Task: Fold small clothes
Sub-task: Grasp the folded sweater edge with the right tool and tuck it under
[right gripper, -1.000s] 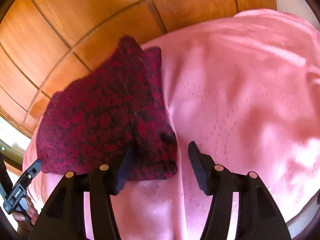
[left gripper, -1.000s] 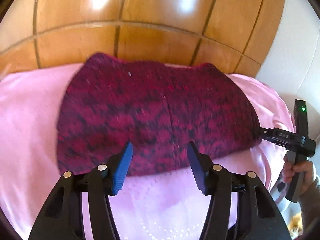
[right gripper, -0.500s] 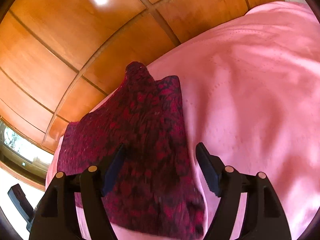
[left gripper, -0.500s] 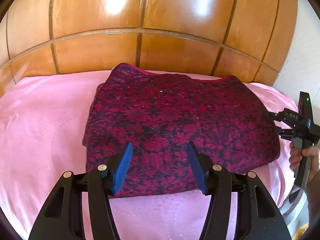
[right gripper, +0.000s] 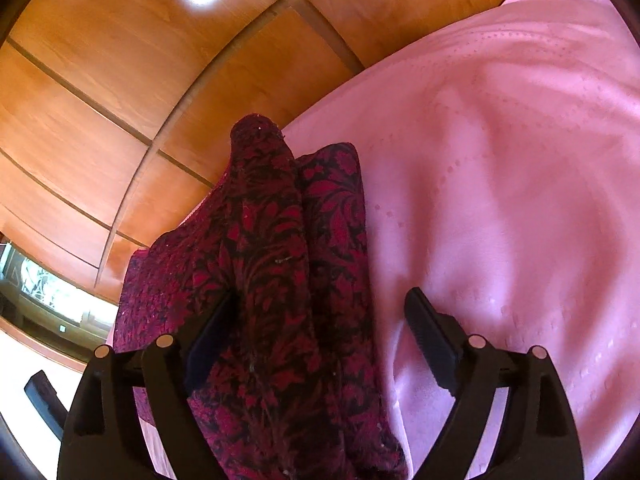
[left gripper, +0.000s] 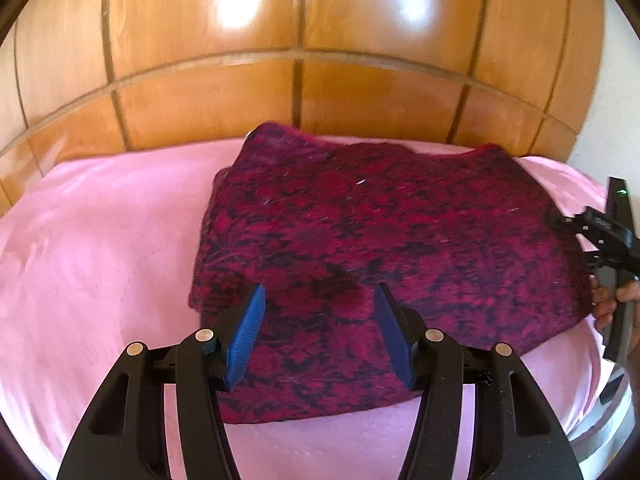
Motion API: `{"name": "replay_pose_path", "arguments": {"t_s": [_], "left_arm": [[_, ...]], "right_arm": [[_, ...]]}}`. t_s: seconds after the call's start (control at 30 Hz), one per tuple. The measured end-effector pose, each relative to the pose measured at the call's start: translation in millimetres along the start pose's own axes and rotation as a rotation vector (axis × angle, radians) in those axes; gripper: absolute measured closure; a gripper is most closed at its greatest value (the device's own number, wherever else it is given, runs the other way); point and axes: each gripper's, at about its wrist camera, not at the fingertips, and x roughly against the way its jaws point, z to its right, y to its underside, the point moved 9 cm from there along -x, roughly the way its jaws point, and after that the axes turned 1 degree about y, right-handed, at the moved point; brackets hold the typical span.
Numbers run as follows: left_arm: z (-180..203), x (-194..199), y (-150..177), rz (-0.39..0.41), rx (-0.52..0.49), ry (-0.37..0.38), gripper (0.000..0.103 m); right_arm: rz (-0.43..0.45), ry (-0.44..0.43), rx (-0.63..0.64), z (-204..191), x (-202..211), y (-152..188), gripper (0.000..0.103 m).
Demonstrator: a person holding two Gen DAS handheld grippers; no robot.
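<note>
Pink bedspread (left gripper: 100, 248), folded crimson cloth (left gripper: 392, 248) beneath spread left gripper (left gripper: 318, 312), right gripper (right gripper: 320, 320) likewise spread.

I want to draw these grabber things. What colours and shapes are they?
Each gripper is black plastic with two chunky arms that have long cut-out holes and round silver bolts. The left gripper has ribbed blue finger pads. The right gripper has dark pads. Seen from the left wrist camera, it has a small green light and white lettering, held by a bare hand.
</note>
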Motion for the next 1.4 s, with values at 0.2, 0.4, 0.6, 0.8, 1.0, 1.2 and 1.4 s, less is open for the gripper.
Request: {"name": "replay_pose_path", "arguments": {"t_s": [0.2,0.4,0.6,0.8,1.0,1.2,1.4], "left_arm": [[-20.2,-12.6,2.9,-0.039,0.105,0.056,0.047],[-26.0,-17.2,2.2,-0.069,0.160,0.133,0.047],[-36.7,-21.0,0.6,-0.098,0.264,0.220,0.048],[-31.4,-21.7,1.5,-0.100,0.204,0.170,0.048],[-32.5,-22.2,1.6,-0.106,0.208,0.168,0.048],[-32.4,-22.6,1.1,-0.105,0.200,0.154,0.048],[-26.0,-20.1,3.5,-0.101,0.152,0.115,0.048]], "right_arm": [[-0.021,-0.033,0.009,0.5,-2.7,-0.9,0.023],[-0.085,-0.106,0.034,-5.9,1.0,8.6,0.022],[-0.134,-0.150,0.082,-8.3,12.1,27.8,0.022],[-0.148,-0.156,0.106,-4.9,16.6,39.4,0.022],[-0.151,-0.103,0.143,-7.6,17.9,49.5,0.046],[-0.106,-0.064,0.177,-23.4,31.1,46.8,0.065],[-0.103,0.037,0.176,-17.9,29.5,40.9,0.036]]}}
